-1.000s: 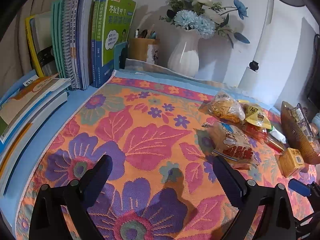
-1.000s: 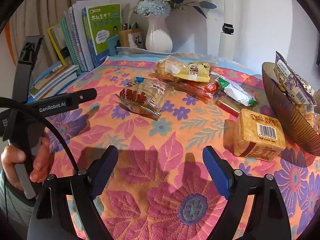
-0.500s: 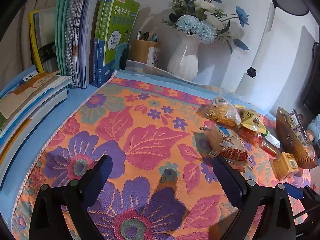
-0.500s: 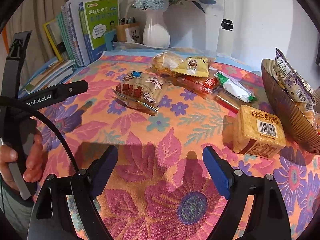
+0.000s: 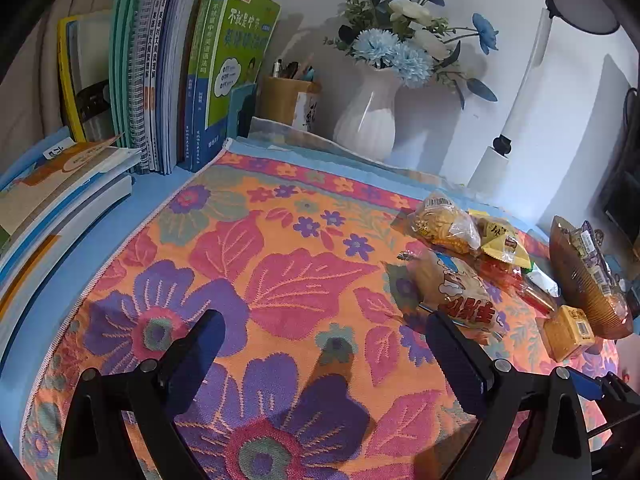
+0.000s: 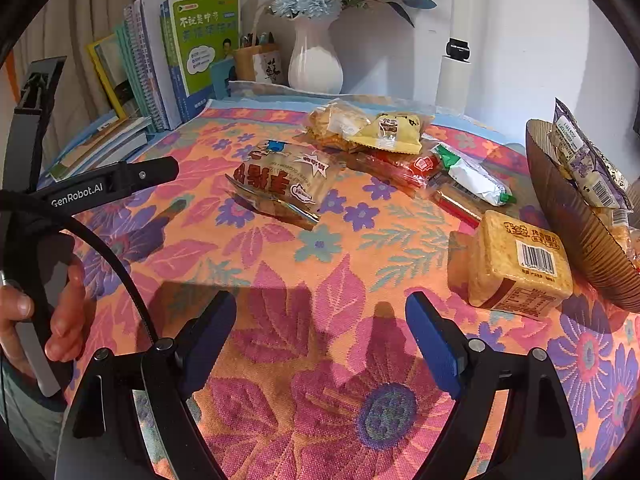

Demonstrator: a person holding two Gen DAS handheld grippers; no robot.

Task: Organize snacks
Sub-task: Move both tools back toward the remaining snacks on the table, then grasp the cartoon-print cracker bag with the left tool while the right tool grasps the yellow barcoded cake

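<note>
In the right wrist view, the right gripper [image 6: 320,334] stood at the bottom of the frame with its blue-padded jaws wide apart and nothing between them, only the flowered cloth [image 6: 280,264] showing in the gap. It touched no snack. A square biscuit pack [image 6: 516,262] with a barcode lay to the right of centre, just above and right of the right-hand jaw and apart from it. Against that pack's far side, at the right edge of the frame, sat a brown ribbed bowl [image 6: 580,232] holding several wrapped packets. A clear bread bag [image 6: 284,182] with red lettering lay in the middle of the frame, and behind it, toward the upper centre, a loose cluster: a yellow packet [image 6: 394,132], a red wrapper [image 6: 400,168] and a green-and-white wrapper [image 6: 472,178].

At the left edge of that view a hand [image 6: 48,316] gripped the handle of the other device.

In the left wrist view, the left gripper [image 5: 324,344] was likewise spread wide at the bottom of the frame, empty, over bare cloth. The bread bag lay just above its right-hand jaw; whether they touched could not be told. Books [image 5: 188,72] stood at the upper left and a white vase [image 5: 368,116] of blue flowers at the upper centre.
</note>
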